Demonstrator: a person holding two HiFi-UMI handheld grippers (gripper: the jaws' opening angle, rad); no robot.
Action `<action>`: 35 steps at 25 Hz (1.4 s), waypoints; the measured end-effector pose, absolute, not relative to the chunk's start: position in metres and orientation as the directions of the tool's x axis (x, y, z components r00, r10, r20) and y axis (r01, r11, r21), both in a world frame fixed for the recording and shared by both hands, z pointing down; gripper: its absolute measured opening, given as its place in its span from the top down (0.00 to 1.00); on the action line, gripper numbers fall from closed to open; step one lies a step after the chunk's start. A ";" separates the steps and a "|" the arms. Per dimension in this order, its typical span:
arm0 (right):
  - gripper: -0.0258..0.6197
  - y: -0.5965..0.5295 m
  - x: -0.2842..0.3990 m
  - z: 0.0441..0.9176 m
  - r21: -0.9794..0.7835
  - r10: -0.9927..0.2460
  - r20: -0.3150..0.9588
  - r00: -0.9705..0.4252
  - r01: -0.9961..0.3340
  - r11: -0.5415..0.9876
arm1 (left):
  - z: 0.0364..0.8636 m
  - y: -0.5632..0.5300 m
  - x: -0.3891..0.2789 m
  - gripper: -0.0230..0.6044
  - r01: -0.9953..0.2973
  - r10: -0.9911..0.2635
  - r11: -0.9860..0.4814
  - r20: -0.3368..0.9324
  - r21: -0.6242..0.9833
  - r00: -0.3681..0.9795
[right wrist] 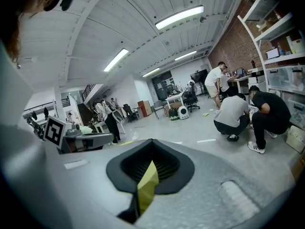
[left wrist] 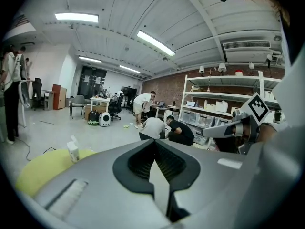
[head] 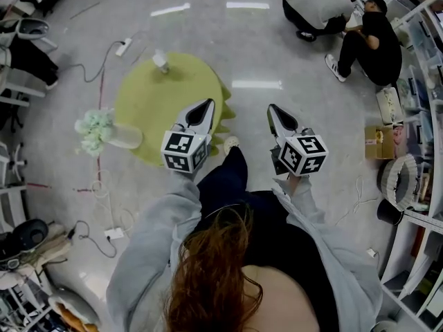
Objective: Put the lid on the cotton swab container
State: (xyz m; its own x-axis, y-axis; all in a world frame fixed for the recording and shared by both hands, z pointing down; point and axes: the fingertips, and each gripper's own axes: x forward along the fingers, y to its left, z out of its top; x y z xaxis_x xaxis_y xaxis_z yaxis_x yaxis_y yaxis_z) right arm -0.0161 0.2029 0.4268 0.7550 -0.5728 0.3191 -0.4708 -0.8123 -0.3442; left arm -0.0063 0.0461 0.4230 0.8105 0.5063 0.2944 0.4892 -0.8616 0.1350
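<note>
Left gripper point(head: 206, 106), right gripper point(head: 273, 111): jaws pressed together, empty; white container point(head: 160, 62) on green table point(head: 149, 116) beyond.

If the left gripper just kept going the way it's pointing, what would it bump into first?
Nothing close, it seems: the left gripper points level over the yellow-green surface, right of the small white container. Farther on crouch two people across the floor, though depth is unclear.
</note>
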 end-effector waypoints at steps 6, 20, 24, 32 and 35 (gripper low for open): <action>0.96 0.194 0.028 0.422 -0.345 -0.583 0.334 0.741 -0.480 -0.807 | 0.419 0.042 0.037 0.94 0.486 0.508 -0.861 0.296 0.150 0.809; 0.96 0.151 0.108 0.421 -0.307 -0.665 0.372 0.648 -0.590 -0.747 | 0.423 0.000 0.101 0.94 0.366 0.413 -0.908 0.296 0.204 0.861; 0.96 0.117 0.132 0.426 -0.293 -0.703 0.371 0.608 -0.641 -0.709 | 0.434 -0.029 0.118 0.94 0.321 0.370 -0.926 0.303 0.201 0.878; 0.96 0.077 0.152 0.433 -0.294 -0.777 0.364 0.514 -0.728 -0.619 | 0.433 -0.055 0.117 0.94 0.233 0.284 -0.952 0.289 0.198 0.914; 0.96 0.072 0.157 0.436 -0.298 -0.789 0.367 0.492 -0.741 -0.601 | 0.438 -0.064 0.110 0.94 0.192 0.243 -0.963 0.306 0.187 0.921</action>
State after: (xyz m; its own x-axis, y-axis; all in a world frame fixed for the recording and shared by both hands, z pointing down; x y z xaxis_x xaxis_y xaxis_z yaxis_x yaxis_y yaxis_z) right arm 0.1567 0.0717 0.4363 0.4924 -0.7890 0.3673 -0.7411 -0.6015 -0.2985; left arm 0.1102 -0.0642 0.4376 0.9205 0.2427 0.3062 0.1917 -0.9634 0.1873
